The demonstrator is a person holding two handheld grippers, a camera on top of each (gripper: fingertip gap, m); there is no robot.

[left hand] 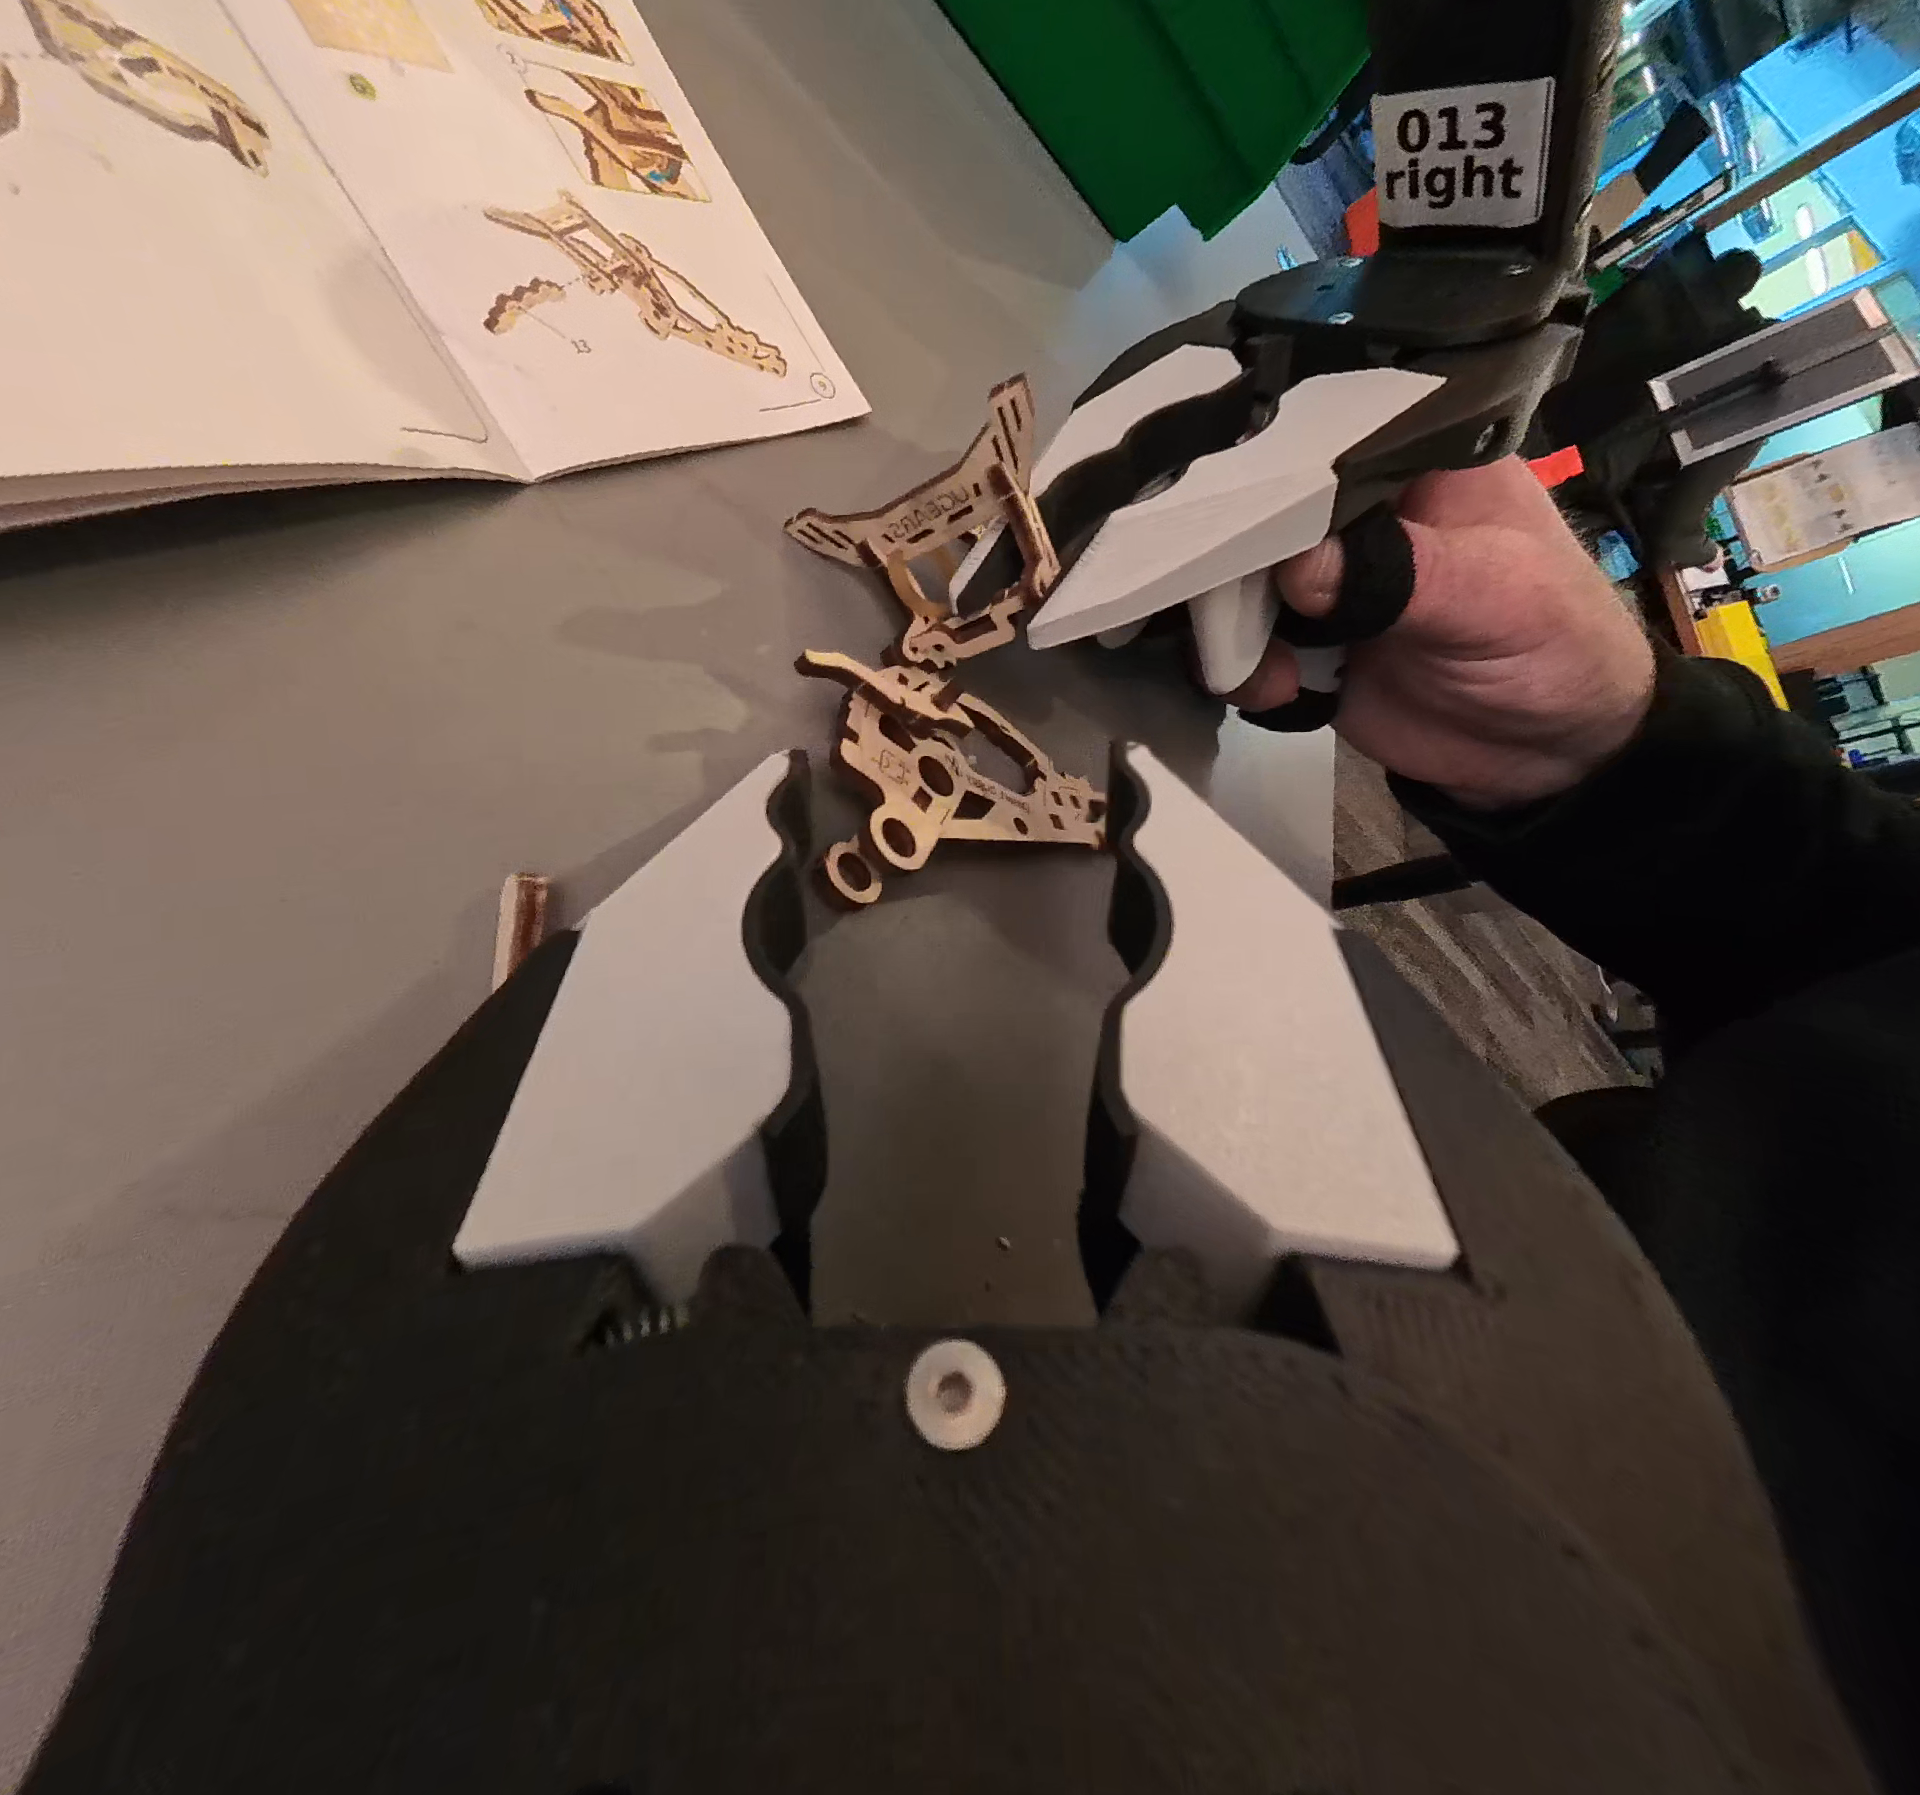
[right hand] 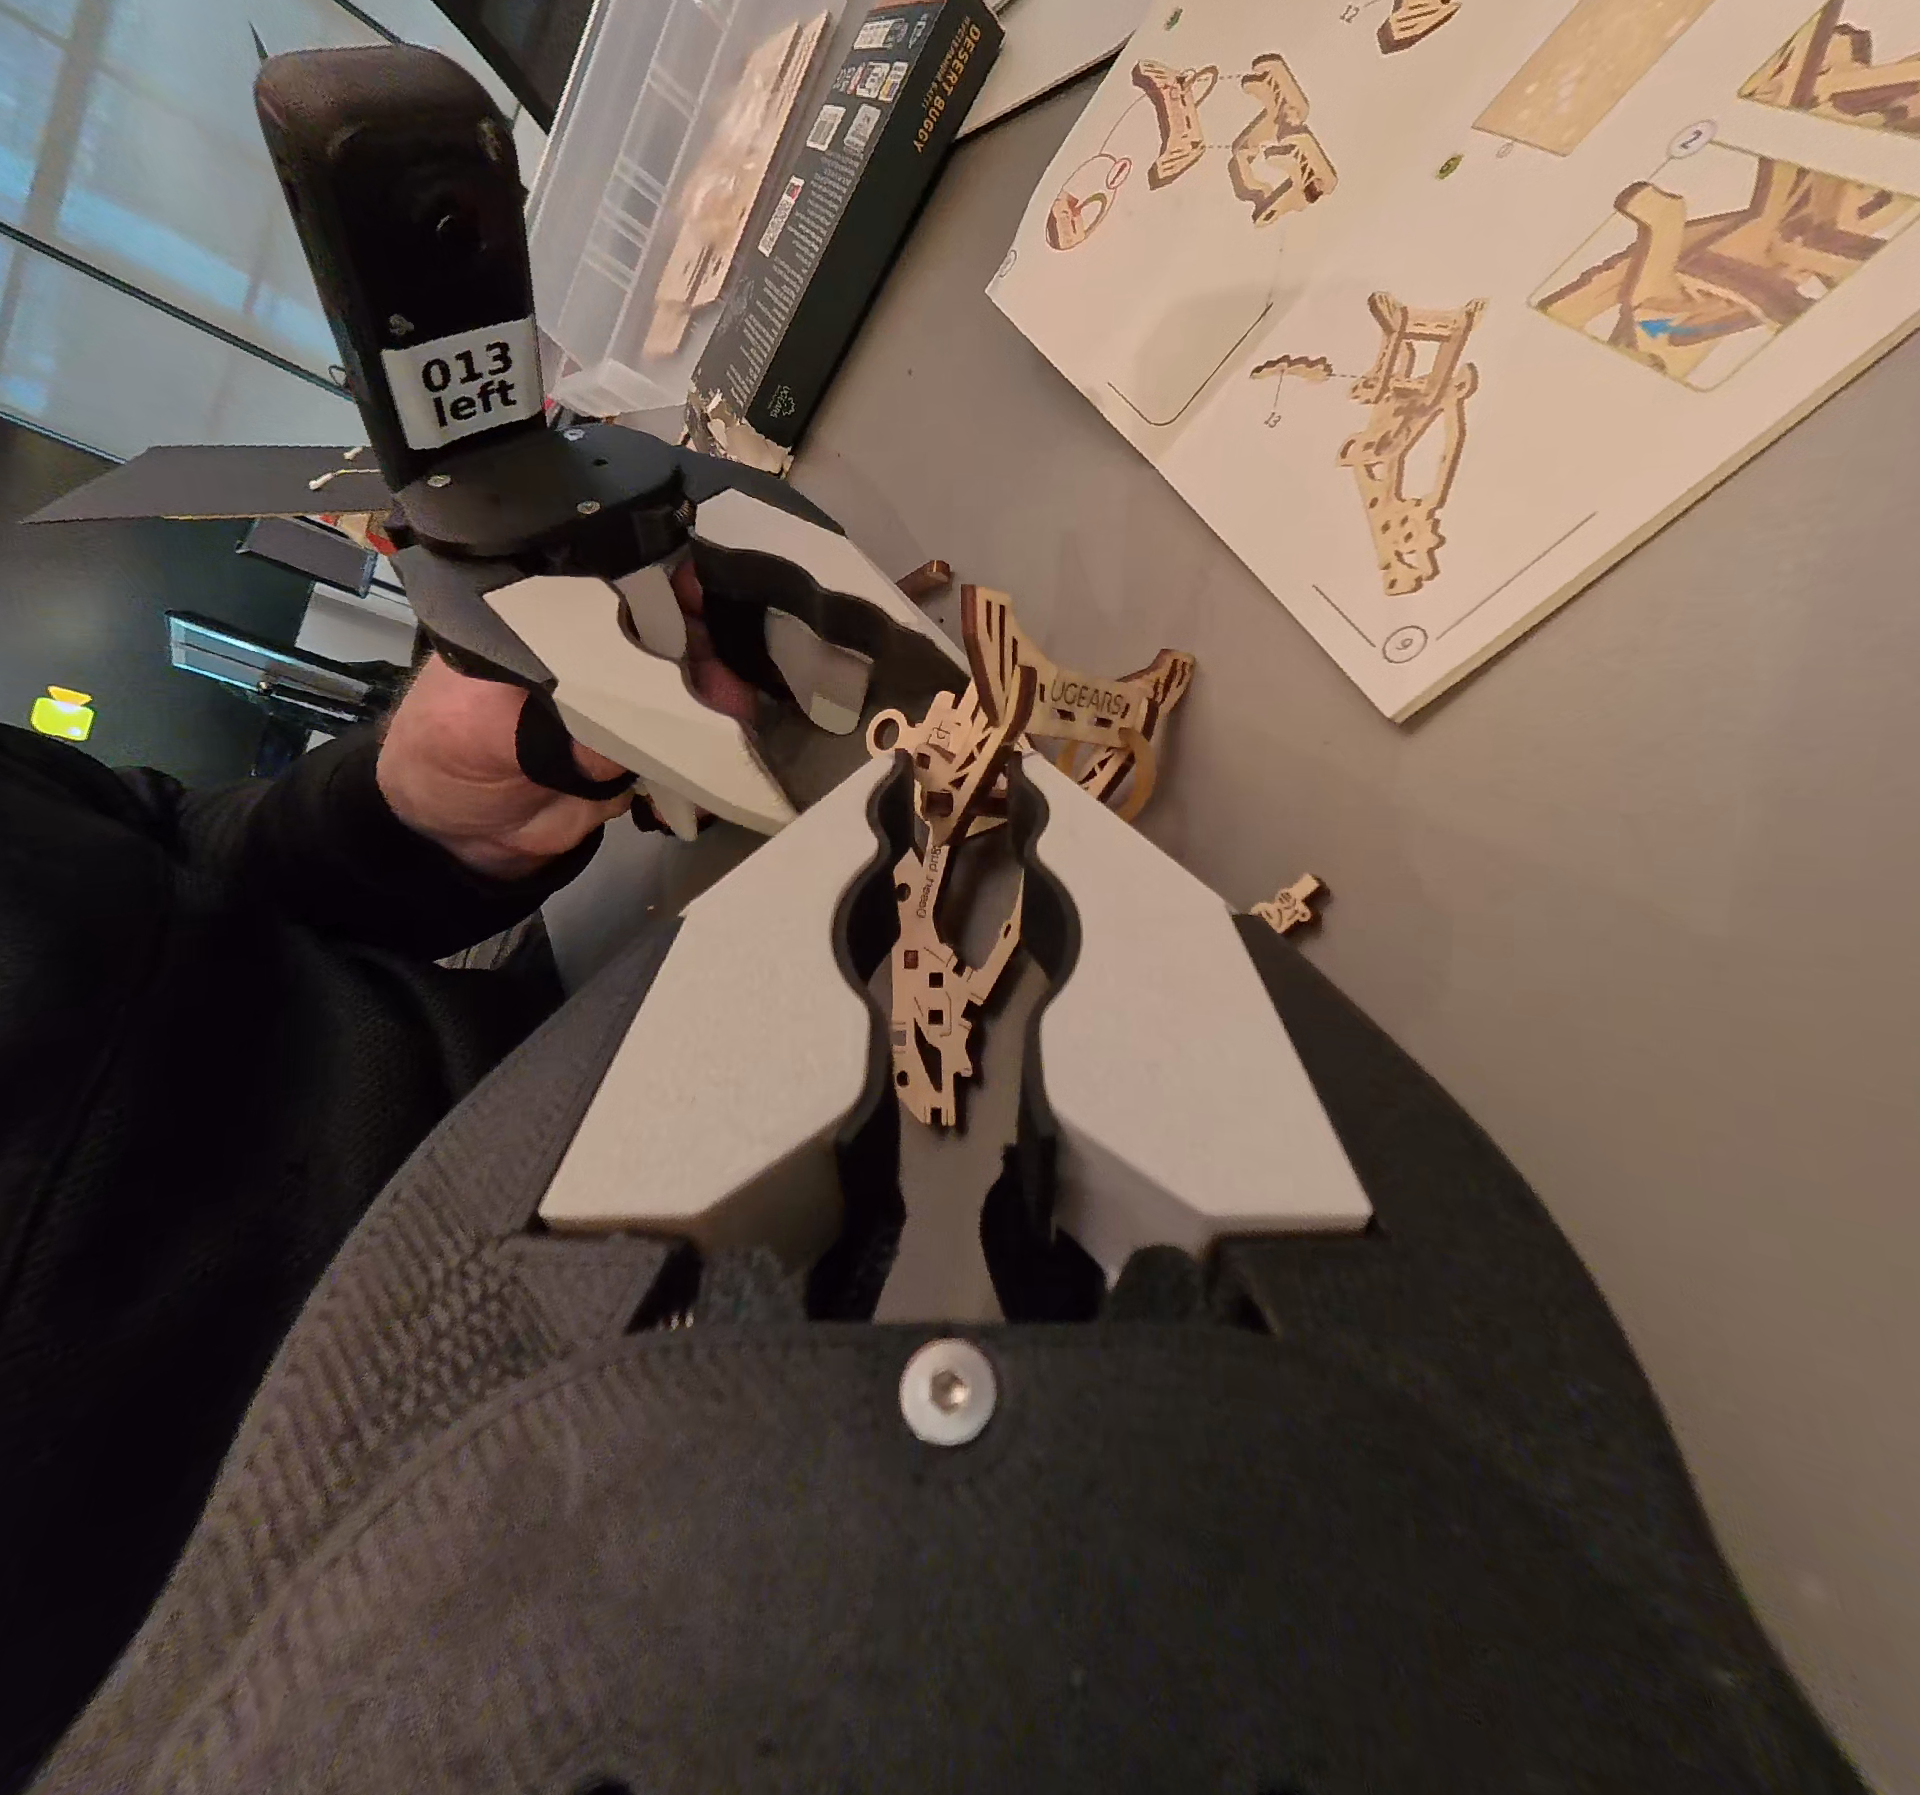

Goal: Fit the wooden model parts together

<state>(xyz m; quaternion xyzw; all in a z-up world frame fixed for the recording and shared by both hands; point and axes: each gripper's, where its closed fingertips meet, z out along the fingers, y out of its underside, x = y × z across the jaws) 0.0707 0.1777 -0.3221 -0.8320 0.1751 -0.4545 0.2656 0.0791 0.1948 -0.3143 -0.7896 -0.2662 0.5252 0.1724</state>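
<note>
Right wrist view: right gripper [right hand: 951, 789] pinches wooden frame [right hand: 1081, 706]; left gripper [left hand: 956, 779] spread around unjoined side panel [left hand: 956, 789], fitting remains

The flat wooden part [left hand: 956, 789] lies on the worktop [left hand: 312, 758] between the left gripper [left hand: 956, 769] fingertips. Just beyond it sits the framed wooden assembly [left hand: 935, 519], with the right gripper [left hand: 997, 602] at it. The instruction booklet [left hand: 364, 187] lies beyond, to the left.
</note>
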